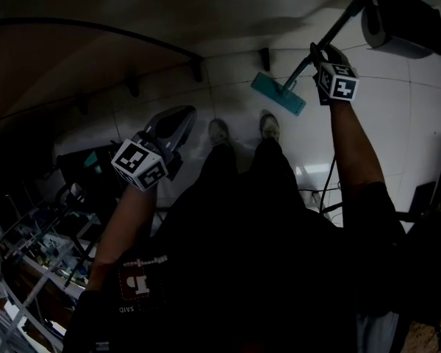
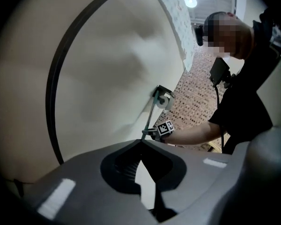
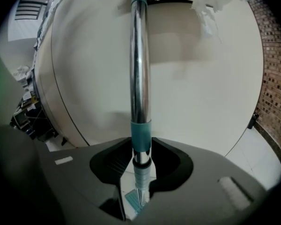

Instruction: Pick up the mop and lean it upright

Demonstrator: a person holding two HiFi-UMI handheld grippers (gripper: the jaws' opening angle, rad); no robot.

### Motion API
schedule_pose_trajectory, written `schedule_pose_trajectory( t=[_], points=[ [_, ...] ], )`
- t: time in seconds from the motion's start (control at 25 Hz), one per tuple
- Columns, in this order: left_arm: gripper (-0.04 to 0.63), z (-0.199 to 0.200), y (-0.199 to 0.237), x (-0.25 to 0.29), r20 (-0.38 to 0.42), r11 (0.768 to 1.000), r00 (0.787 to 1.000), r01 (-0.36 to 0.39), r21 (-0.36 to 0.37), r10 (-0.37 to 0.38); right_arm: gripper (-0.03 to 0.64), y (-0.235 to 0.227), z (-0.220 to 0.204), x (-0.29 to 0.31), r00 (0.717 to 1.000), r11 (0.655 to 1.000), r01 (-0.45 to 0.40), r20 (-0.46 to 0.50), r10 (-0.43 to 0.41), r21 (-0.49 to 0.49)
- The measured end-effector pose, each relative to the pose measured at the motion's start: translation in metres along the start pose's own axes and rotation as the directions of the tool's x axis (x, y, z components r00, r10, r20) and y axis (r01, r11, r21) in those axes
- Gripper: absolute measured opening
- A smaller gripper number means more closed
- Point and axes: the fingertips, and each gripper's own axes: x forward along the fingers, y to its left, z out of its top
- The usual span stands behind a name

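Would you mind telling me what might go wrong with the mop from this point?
The mop head rests on glossy floor tiles, so it may slide out and bring the handle down once released. Only the right gripper holds that smooth metal handle; the left gripper is clear of it, so it could slip or swing against the roll holder on the wall.

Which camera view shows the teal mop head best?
The head view: the whole mop head shows, near the person's shoes. The right gripper view shows only a teal sliver of it between the jaws. The left gripper view shows the mop handle, not the head.
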Motion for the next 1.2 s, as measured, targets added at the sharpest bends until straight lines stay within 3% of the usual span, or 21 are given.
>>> schedule_pose_trajectory(
  t=[0.2,0.48,0.92,1.2],
  points=[
    [-0.003,-0.034,0.007,0.000,-0.062,1.000,0.998,0.002,-0.024,-0.003,0.123,0.008,-0.004,-0.001,0.998,0.998,-0.066,0.006,0.066,0.023],
    [-0.003,-0.023,0.001,-0.003,-0.022,1.000,1.000,0.013,-0.013,-0.013,0.123,0.049,0.004,-0.022,0.984,0.981,-0.178,-0.018,0.177,-0.076],
    [-0.003,0.035,-0.022,-0.030,0.109,0.998,0.993,0.028,0.052,-0.033,0.121,0.106,0.067,-0.087,0.955,0.947,-0.292,0.023,0.297,-0.131],
    [-0.003,0.119,-0.046,-0.057,0.252,0.986,0.964,0.038,0.165,-0.079,0.121,0.140,0.167,-0.155,0.921,0.916,-0.346,0.112,0.373,-0.201]
  ],
)
